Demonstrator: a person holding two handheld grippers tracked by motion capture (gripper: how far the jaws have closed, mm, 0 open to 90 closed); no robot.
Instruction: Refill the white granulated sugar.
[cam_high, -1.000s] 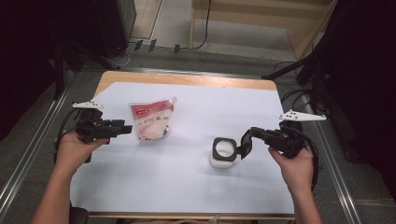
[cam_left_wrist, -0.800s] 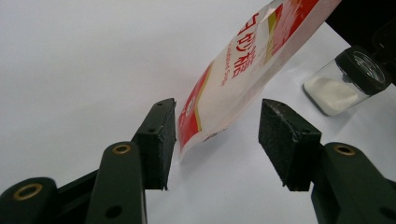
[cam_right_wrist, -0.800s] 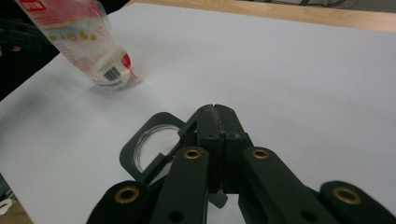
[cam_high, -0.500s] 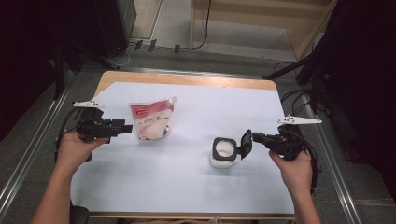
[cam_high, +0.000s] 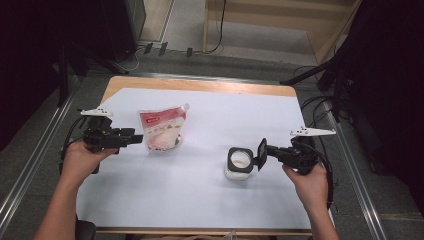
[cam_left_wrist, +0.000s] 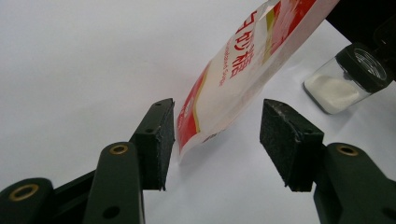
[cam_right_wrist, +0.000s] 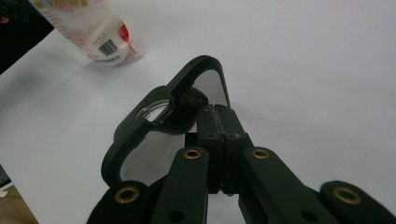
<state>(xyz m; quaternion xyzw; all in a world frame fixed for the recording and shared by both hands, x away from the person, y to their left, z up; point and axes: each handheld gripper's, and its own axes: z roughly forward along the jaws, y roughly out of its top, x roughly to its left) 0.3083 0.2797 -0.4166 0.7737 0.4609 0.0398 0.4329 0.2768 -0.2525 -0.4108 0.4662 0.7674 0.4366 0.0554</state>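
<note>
Your left gripper (cam_high: 134, 138) sits with its jaws parted to a middling width, and nothing is pressed between the pads; in the left gripper view the bottom corner of the red-and-white pouch (cam_left_wrist: 233, 79) hangs in the gap between them, closer to the left pad and clear of the right one. From above, that pouch (cam_high: 161, 129) lies on the white table cover (cam_high: 200, 200) right at the tips of your left gripper, its spout corner pointing away from you. Your right gripper (cam_high: 263, 155) is closed tight on the black flip lid (cam_right_wrist: 154, 126), pinching it at the edge so the lid stands up on end; in the right gripper view the two jaws meet flat against each other with the lid's tab between them, and a clear insert shows in the lid's ring. The lid (cam_high: 261, 154) is held just beside the small jar (cam_high: 238, 164), which stands directly ahead of your right gripper tips with white powder inside and a black collar around its open mouth. Jar and pouch lie well apart.
</note>
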